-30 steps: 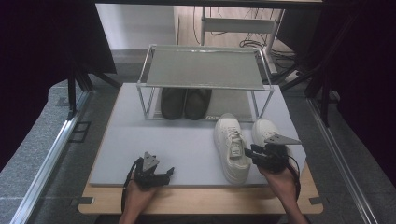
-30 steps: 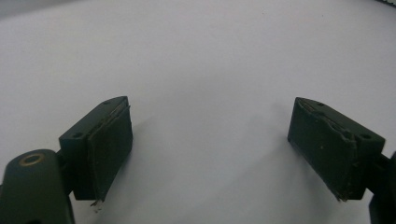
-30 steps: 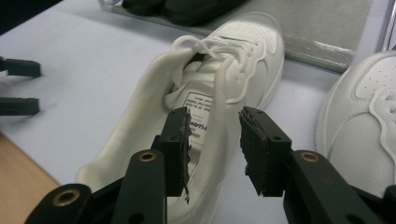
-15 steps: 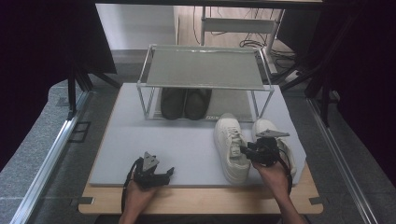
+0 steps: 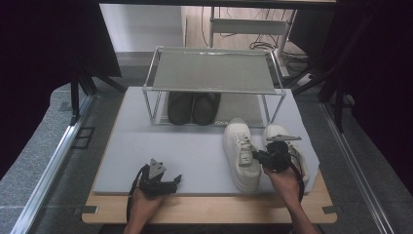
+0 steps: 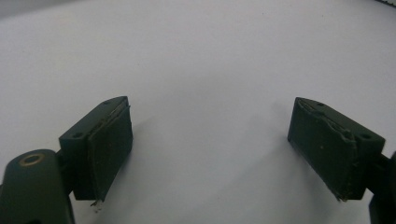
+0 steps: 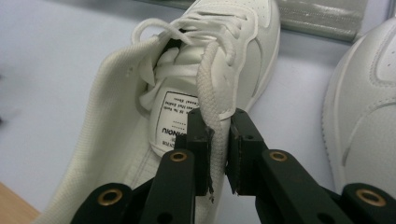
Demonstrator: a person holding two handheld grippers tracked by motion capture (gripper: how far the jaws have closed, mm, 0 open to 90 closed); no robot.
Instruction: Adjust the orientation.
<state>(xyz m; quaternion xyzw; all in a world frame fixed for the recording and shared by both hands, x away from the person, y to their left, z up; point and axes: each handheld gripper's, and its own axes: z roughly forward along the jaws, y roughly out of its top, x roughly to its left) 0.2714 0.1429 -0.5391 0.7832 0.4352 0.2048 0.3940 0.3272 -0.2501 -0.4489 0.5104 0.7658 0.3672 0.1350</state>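
Note:
Two white sneakers lie on the grey mat (image 5: pixel 146 146), toes toward the rack: the left one (image 5: pixel 240 153) and the right one (image 5: pixel 292 148). My right gripper (image 5: pixel 256 157) sits between them, pointing at the left sneaker (image 7: pixel 224 42). Its jaws have just been closing, and my right gripper (image 7: pixel 219 128) is now shut on a white shoelace (image 7: pixel 207 79) that runs up from this sneaker's opening. The other sneaker (image 7: pixel 364 107) is at the right edge of the right gripper view. My left gripper (image 5: pixel 174 181) rests on the mat near the front edge; my left gripper (image 6: pixel 210 140) is open with bare mat between its jaws.
A metal two-level rack (image 5: pixel 212 70) stands at the back of the mat, with a pair of dark shoes (image 5: pixel 193 107) on its lower level. The wooden table edge (image 5: pixel 209 209) runs along the front. Dark frame legs and cables stand beyond the table.
The right gripper has turned and edged slightly left toward the left white sneaker, and its jaws have drawn together on the lace. The left gripper has stayed put.

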